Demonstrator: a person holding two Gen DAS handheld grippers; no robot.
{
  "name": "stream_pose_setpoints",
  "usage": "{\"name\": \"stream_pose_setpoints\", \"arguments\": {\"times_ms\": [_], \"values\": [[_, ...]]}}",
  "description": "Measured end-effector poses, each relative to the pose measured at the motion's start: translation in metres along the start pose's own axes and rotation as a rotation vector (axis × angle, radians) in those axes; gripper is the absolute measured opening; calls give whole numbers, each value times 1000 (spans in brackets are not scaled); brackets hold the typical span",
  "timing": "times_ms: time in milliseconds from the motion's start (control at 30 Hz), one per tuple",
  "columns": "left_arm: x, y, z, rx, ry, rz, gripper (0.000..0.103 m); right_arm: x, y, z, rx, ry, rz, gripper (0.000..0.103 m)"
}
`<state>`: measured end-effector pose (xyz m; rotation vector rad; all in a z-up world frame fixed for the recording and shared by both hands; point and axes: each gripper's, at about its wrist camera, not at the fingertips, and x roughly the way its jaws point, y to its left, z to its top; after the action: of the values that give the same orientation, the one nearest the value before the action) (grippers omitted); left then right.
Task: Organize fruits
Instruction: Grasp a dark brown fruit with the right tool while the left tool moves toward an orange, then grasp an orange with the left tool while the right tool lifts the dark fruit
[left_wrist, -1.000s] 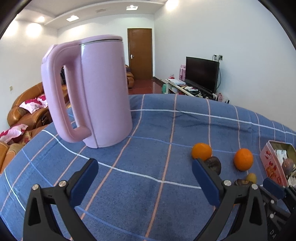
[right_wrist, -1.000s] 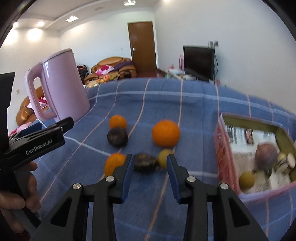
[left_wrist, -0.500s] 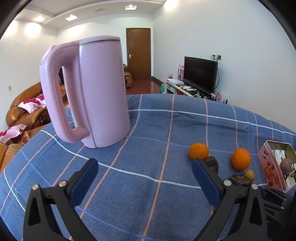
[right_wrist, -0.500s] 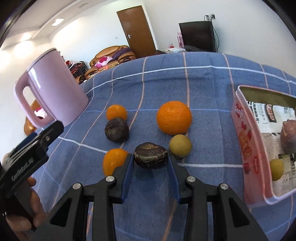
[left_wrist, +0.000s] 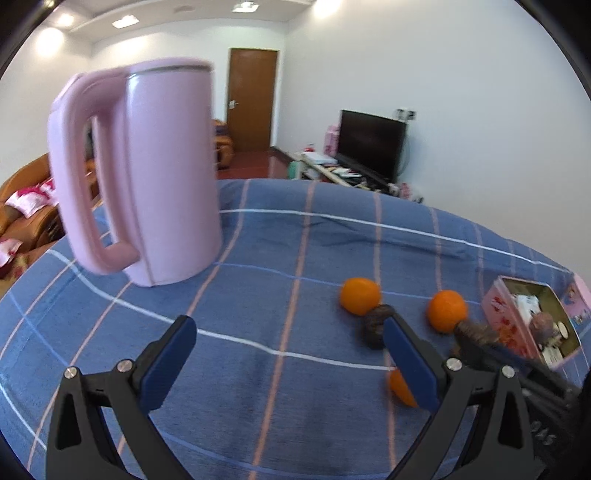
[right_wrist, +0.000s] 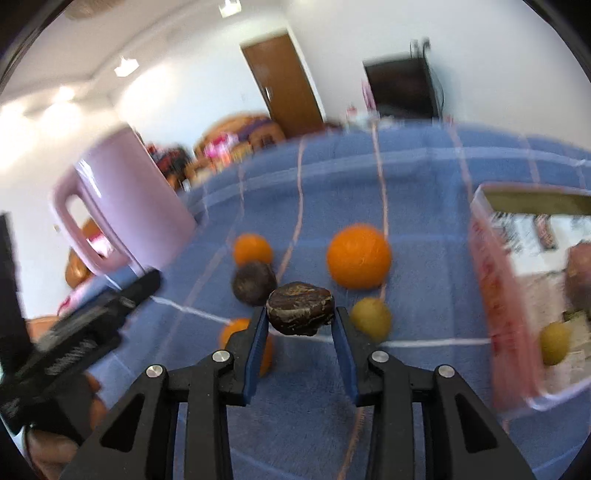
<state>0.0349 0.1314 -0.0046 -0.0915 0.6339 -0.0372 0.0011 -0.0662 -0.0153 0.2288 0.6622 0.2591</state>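
My right gripper (right_wrist: 300, 320) is shut on a dark wrinkled fruit (right_wrist: 300, 308) and holds it above the blue checked cloth (right_wrist: 417, 258). Below lie a large orange (right_wrist: 358, 256), a small orange (right_wrist: 253, 249), another dark fruit (right_wrist: 254, 282), a yellow-green fruit (right_wrist: 371, 318) and a third orange (right_wrist: 236, 332) partly behind the left finger. The pink tin box (right_wrist: 495, 295) at the right holds a purple fruit and a yellow fruit (right_wrist: 554, 342). My left gripper (left_wrist: 288, 362) is open and empty over the cloth, left of the fruits; the held fruit (left_wrist: 476, 331) shows there too.
A tall pink kettle (left_wrist: 159, 184) stands on the cloth at the back left; it also shows in the right wrist view (right_wrist: 125, 199). Beyond the table are a TV (left_wrist: 371, 142), a brown door and sofas.
My right gripper has closed on the dark wrinkled fruit and lifted it off the cloth. The left gripper has shifted slightly and stays open.
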Motion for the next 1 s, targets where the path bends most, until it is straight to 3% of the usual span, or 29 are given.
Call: {"name": "stream_pose_setpoints", "arguments": {"times_ms": [133,233,400,533,567,633,700,867,1000], "values": [[0,-19,-5,58,12,-114,101,-33,-1,0,-70,-128,-98,38],[6,-38,-10,109,61,-190,93,-50,-7,2,-102,-184,-183,38],[30,-64,-17,149,174,-210,80,-55,-19,4,-103,-194,-208,38],[48,-67,-21,116,265,-224,56,-54,-19,2,-101,-181,-195,38],[51,-68,-22,114,277,-227,56,-53,-20,3,-98,-175,-191,38],[50,-70,-22,119,274,-224,50,-49,-20,3,-94,-165,-190,38],[49,-74,-23,126,275,-247,37,-43,-18,2,-97,-155,-193,38],[43,-77,-24,139,247,-180,37,-46,-17,0,-105,-172,-202,38],[28,-77,-24,131,161,-112,37,-52,-14,0,-129,-213,-225,38]]}}
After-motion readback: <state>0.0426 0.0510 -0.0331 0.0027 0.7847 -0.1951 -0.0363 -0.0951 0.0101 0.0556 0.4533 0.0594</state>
